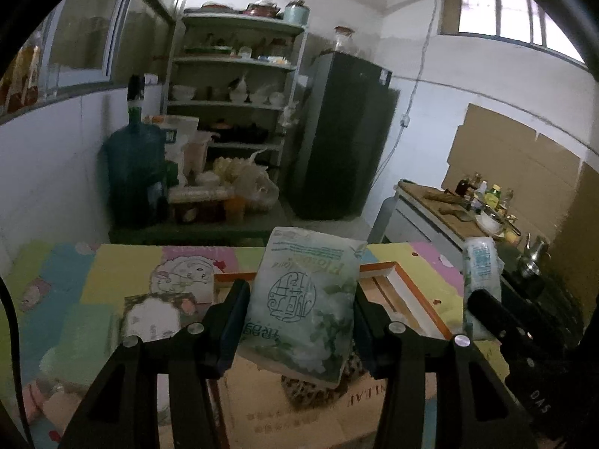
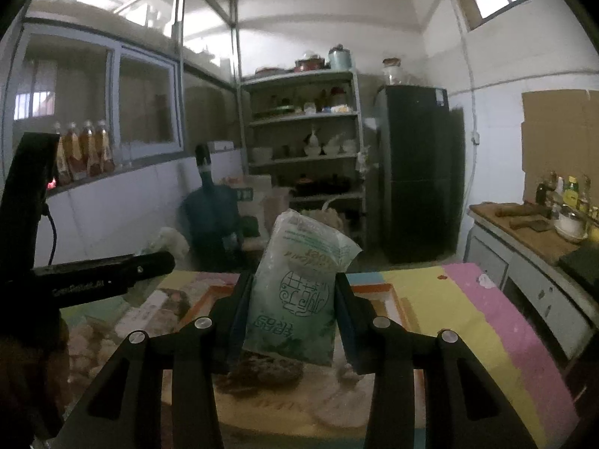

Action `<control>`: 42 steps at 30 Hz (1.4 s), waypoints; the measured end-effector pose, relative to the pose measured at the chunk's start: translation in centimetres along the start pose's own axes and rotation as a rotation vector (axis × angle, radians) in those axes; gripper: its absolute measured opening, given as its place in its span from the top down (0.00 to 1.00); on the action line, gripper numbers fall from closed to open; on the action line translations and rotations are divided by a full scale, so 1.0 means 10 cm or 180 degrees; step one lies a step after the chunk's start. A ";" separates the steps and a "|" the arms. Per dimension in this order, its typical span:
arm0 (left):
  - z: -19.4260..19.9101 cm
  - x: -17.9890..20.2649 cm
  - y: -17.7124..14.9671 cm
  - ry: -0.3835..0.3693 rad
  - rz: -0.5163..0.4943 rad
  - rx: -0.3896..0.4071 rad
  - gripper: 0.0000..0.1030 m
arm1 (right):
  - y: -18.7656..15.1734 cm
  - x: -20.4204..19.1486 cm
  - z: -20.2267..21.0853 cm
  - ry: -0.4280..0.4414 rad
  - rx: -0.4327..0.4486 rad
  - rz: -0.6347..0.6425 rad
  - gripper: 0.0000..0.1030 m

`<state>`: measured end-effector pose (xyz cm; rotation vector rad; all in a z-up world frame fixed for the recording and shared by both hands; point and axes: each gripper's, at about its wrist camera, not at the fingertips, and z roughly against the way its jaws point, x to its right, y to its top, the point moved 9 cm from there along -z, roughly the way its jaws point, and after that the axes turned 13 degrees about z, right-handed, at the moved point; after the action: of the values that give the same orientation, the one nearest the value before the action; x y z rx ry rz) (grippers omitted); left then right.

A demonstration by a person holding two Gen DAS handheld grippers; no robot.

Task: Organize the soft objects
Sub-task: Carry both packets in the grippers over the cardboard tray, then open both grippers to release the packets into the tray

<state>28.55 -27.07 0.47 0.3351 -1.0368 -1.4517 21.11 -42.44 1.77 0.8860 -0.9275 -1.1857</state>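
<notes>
A pale green tissue pack [image 1: 303, 307] stands upright between the fingers of my left gripper [image 1: 301, 299], whose pads press on its sides. My right gripper [image 2: 294, 288] is shut on a second, similar green tissue pack [image 2: 299, 292]; that pack [image 1: 481, 273] also shows at the right edge of the left wrist view. Both packs hang above an orange-rimmed tray [image 1: 411, 284] [image 2: 389, 292] and a cardboard box [image 1: 262, 411]. A brown patterned soft thing [image 1: 310, 389] [image 2: 262, 370] lies under the packs.
A colourful play mat [image 2: 468, 299] covers the table. A flowered packet [image 1: 157, 314] lies left of the tray. A counter with bottles and a bowl [image 2: 561, 224] stands to the right. Beyond the table are a blue water jug [image 1: 134, 172], shelves [image 1: 232, 104] and a dark fridge [image 1: 344, 142].
</notes>
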 end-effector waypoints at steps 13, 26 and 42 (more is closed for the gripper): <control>-0.84 -0.05 -0.06 0.0370 0.0133 -0.0457 0.50 | -0.21 0.25 -0.76 0.0343 -0.0564 0.0042 0.58; -1.36 -0.20 -0.40 0.0597 0.0146 -0.0958 0.50 | -0.40 0.10 -1.34 0.0574 -0.1011 0.0049 0.58; -1.56 -0.30 -0.53 0.0577 0.0312 -0.1114 0.49 | -0.71 0.11 -1.63 0.0587 -0.1363 0.0015 0.57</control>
<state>37.23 -31.23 -13.17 0.1566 -0.6305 -1.4537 33.91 -43.35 -10.62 0.6318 -0.4987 -1.2160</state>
